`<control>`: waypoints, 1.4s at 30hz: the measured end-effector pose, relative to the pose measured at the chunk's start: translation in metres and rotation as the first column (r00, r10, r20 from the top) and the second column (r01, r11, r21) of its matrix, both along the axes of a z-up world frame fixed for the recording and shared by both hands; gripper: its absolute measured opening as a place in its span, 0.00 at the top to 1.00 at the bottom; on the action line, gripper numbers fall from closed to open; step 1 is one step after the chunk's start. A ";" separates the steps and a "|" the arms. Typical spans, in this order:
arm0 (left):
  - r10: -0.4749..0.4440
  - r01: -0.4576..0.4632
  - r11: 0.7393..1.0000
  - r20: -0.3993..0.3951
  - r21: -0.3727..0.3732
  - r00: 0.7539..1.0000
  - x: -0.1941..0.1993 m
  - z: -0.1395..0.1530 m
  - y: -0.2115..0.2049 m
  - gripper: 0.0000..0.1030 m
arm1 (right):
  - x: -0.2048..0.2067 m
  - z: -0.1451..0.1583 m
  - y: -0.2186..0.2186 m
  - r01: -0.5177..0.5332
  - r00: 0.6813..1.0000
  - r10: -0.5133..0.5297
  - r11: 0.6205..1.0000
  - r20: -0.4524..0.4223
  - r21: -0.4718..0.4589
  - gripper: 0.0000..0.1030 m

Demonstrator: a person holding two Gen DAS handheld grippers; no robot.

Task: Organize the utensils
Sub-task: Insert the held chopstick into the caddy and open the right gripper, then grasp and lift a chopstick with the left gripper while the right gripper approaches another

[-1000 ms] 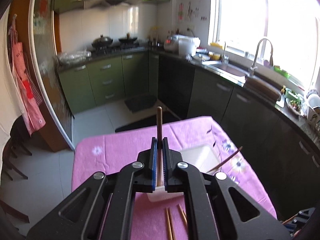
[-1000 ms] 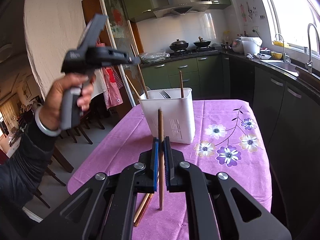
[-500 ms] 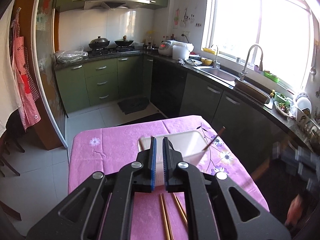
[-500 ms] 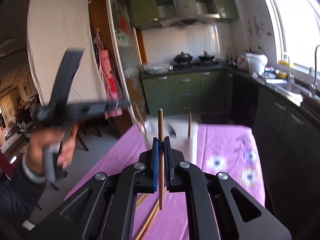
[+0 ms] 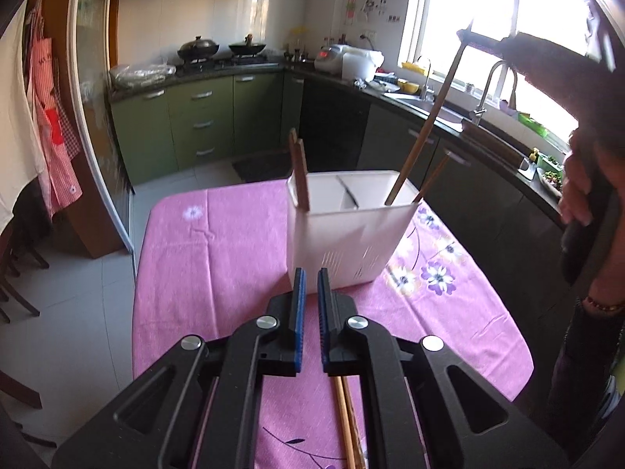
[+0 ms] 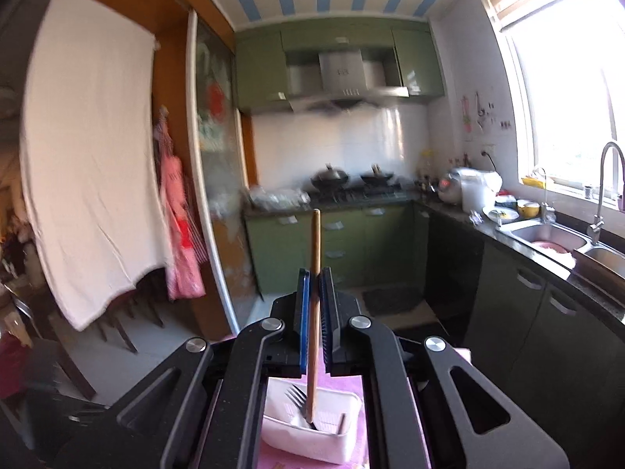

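A wooden chopstick (image 6: 313,305) is clamped upright in the right tongs (image 6: 315,312), its lower tip inside the white utensil holder (image 5: 343,234) beside a fork (image 6: 295,396). The holder stands on the pink-clothed counter (image 5: 218,242), more chopsticks leaning in it. The left tongs (image 5: 308,312) are closed and empty above loose chopsticks (image 5: 345,418) on the cloth.

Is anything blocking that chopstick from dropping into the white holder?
Nothing visible blocks it. The chopstick, clamped in the right hand-held gripper, already has its lower tip inside the white holder, beside a fork.
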State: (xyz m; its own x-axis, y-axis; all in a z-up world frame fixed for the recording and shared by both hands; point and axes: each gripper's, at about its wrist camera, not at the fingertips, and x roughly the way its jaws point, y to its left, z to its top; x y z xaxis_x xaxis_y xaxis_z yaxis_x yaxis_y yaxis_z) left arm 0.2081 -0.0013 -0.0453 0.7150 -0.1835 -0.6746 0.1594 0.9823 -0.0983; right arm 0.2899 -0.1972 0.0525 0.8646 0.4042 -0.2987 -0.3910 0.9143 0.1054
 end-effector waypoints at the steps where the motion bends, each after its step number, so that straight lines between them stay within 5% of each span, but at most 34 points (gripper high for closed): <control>1: 0.002 -0.002 1.000 -0.003 0.004 1.000 0.001 -0.002 0.000 0.94 | 0.005 -0.008 0.004 0.001 1.000 -0.001 1.000 -0.019 -0.013 0.94; 10: -0.016 0.017 1.000 -0.017 0.027 1.000 0.001 -0.009 -0.015 0.94 | 0.027 -0.056 0.022 -0.005 0.992 -0.005 0.997 -0.123 -0.082 0.93; 19: -0.041 0.042 0.999 -0.054 0.027 0.998 -0.001 -0.022 -0.029 0.90 | -0.073 -0.029 -0.015 -0.062 0.998 0.062 0.997 0.006 -0.044 0.81; 25: -0.079 0.081 0.997 -0.186 0.003 0.979 0.007 -0.063 -0.042 0.89 | -0.106 -0.091 -0.036 -0.060 0.988 0.044 0.993 -0.147 -0.105 0.80; 33: -0.097 0.090 0.995 -0.377 -0.036 0.921 0.035 -0.129 -0.055 0.89 | -0.091 -0.175 -0.051 -0.061 0.931 0.015 0.992 -0.366 -0.114 0.80; 42: -0.062 0.066 0.998 -0.435 -0.006 0.898 0.057 -0.157 -0.056 0.89 | -0.088 -0.189 -0.055 -0.072 0.916 0.030 0.993 -0.400 -0.091 0.76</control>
